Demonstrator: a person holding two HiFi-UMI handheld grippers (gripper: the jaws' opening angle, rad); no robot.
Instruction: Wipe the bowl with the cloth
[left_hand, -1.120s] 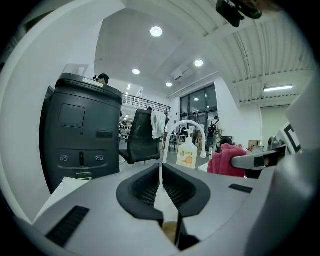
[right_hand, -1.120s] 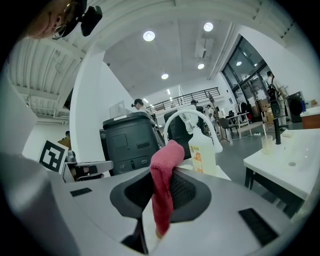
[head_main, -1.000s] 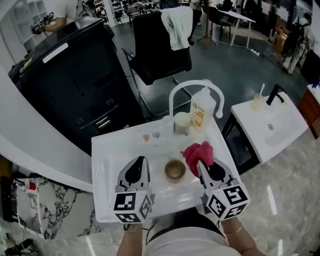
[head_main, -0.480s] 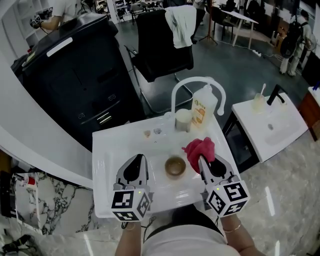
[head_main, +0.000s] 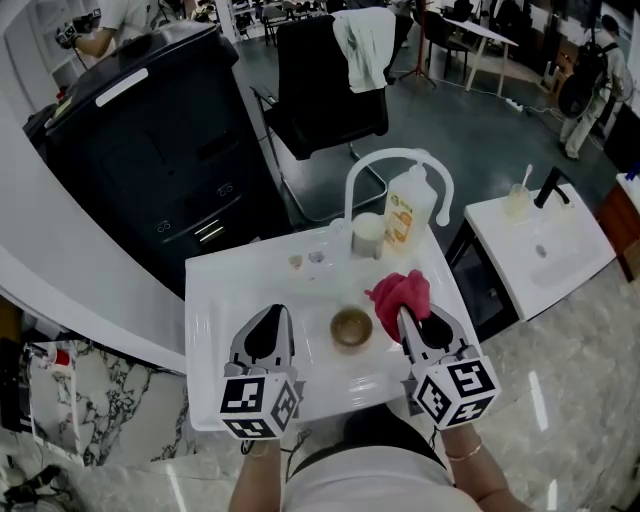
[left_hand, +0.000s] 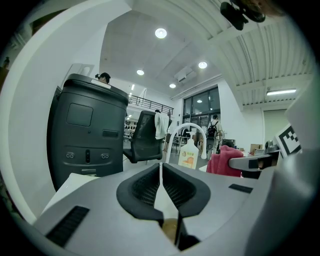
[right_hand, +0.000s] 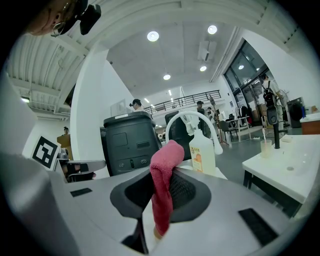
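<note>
A small brown bowl sits in the white sink basin, between my two grippers. To its right, my right gripper is shut on a red cloth, which bunches up past the jaw tips; in the right gripper view the cloth hangs pinched between the pads. My left gripper hovers left of the bowl, shut with nothing in it; the left gripper view shows its jaws meeting, a sliver of the bowl below them.
A white arched faucet, a soap bottle and a white cup stand at the basin's back edge. A black chair and a dark bin stand behind; a second white sink is to the right.
Both grippers keep their places relative to the bowl and the cloth stays gripped. Only the head camera has shifted slightly.
</note>
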